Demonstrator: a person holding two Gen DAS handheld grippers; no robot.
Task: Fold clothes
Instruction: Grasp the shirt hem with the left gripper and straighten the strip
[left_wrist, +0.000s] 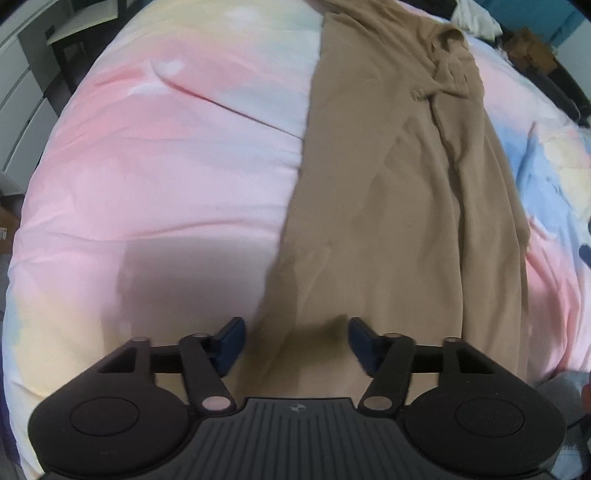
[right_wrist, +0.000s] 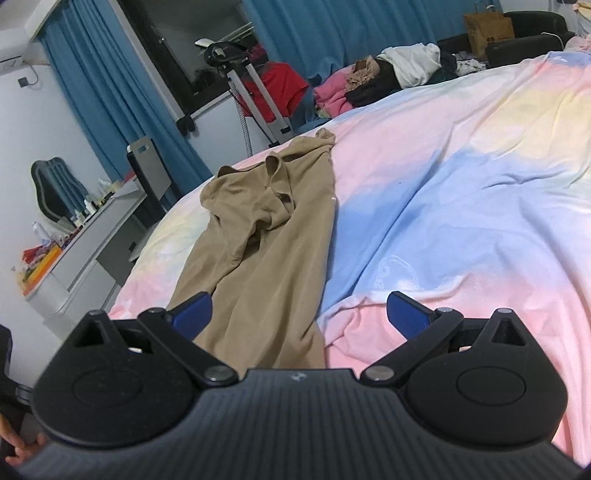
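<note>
Nearest your lens: the left gripper (left_wrist: 297, 341), jaws spread wide and holding nothing, with the near end of the tan garment (left_wrist: 388, 206) lying under the gap between its blue pads (left_wrist: 232, 341). Your right gripper (right_wrist: 299, 314) is likewise spread and empty, its left pad over the garment's near end and its right pad over bare bedspread (right_wrist: 461, 192).

Location: the garment lies lengthwise on the pastel bedspread, already narrowed into a long strip, with a bunched, twisted section toward its far end.

Handling (judgement): thin, soft knit; light, limp, no stiffness. It should drape and sag from any pinch point and may drag on the bedspread rather than slide. Take it at the near edge, one gripper per corner, pinching through all layers so the strip stays together when lifted. The bunched far part will likely need smoothing.

View differences: the left wrist view looks steeply down, showing the strip's layered edges and a lengthwise crease. The right wrist view is lower and shows the room: a heap of other clothes (right_wrist: 388, 74) at the bed's far edge, blue curtains (right_wrist: 110, 92), a desk (right_wrist: 85, 251).
</note>
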